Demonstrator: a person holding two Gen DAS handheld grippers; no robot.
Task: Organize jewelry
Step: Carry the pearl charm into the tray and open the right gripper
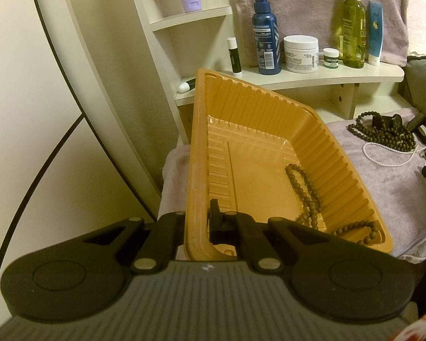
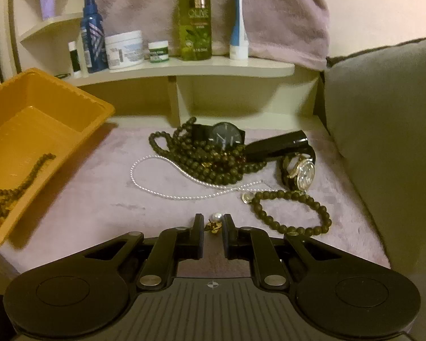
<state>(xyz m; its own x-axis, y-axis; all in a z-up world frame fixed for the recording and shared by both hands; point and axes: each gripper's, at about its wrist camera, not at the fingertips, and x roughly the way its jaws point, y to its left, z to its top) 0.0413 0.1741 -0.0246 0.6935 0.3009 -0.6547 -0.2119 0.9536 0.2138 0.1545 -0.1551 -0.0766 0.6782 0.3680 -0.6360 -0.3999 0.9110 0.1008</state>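
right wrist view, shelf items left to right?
lip balm stick → blue spray bottle → white cream jar → small green jar → olive bottle → blue-and-white tube

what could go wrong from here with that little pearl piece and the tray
1. The small gold-and-pearl earring sits between the right gripper's jaws; it could slip free when lifted.
2. The left gripper pinches only the tilted ribbed orange plastic tray's rim, so the brown bead strand inside could slide out.
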